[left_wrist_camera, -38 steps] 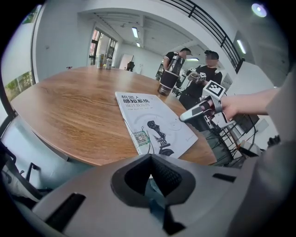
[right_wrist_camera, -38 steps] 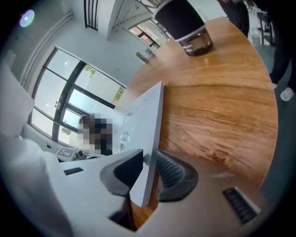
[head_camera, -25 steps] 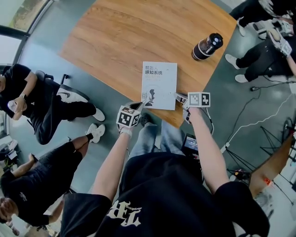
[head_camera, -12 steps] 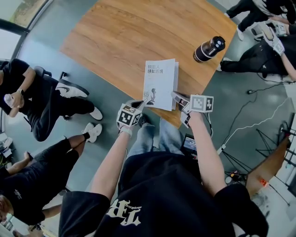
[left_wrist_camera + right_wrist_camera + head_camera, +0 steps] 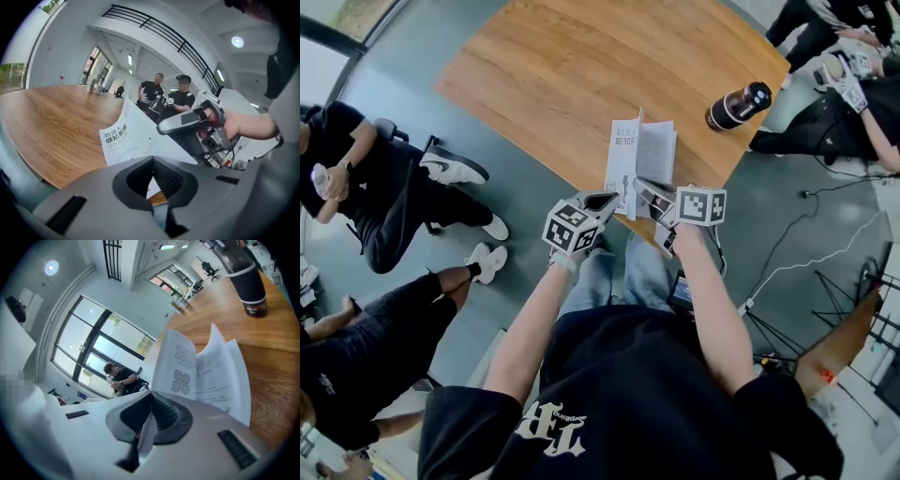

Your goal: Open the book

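Printed pages of the one white paperback book (image 5: 201,364) show only in the right gripper view, a leaf clamped in the right claw (image 5: 145,422); left claw (image 5: 151,182) narrow.

white book (image 5: 652,155) half open, cover apparently upright.

Wood, paper, plastic
The table (image 5: 553,66) is smooth, streaky wood. The book (image 5: 645,155) has matt white paper pages. The left gripper (image 5: 602,200) and right gripper (image 5: 645,190) are matt grey plastic. The bottle (image 5: 739,105) is dark and shiny.
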A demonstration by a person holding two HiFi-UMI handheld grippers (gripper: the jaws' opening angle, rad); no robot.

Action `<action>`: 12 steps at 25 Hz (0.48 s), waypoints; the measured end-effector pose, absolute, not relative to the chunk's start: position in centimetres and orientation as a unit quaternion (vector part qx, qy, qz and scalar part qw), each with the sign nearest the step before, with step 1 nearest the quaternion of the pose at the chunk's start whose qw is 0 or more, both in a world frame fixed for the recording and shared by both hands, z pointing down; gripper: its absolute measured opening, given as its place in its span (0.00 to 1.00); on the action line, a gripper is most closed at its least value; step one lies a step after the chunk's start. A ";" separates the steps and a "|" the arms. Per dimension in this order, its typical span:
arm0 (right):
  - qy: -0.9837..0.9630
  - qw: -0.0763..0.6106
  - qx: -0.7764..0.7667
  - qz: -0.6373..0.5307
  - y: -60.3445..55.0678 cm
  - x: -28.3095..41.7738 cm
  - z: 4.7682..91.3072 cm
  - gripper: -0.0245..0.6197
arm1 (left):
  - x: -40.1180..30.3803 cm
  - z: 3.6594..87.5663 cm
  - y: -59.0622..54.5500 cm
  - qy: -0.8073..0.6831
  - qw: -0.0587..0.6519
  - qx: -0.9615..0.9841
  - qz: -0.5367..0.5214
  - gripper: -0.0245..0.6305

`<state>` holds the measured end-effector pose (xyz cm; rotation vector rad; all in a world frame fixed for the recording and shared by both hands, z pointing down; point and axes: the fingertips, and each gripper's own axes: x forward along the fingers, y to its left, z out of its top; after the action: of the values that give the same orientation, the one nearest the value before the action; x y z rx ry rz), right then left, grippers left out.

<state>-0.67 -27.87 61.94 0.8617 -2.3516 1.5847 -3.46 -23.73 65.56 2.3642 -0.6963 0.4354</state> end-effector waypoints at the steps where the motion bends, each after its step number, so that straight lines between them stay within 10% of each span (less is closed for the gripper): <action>1: -0.792 0.091 0.286 0.532 -28.0 -1.4 62.0 0.02 | -3.6 65.3 -23.8 -0.262 0.315 0.898 0.159 0.05; 12: -0.804 0.112 0.224 0.539 -28.3 -10.6 63.8 0.04 | -9.8 66.1 -24.4 -0.290 0.362 0.876 0.129 0.05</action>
<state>-10.56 -28.27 63.81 0.6566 -2.3612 1.5809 -9.76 -24.37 66.15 2.2567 -0.7457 0.3326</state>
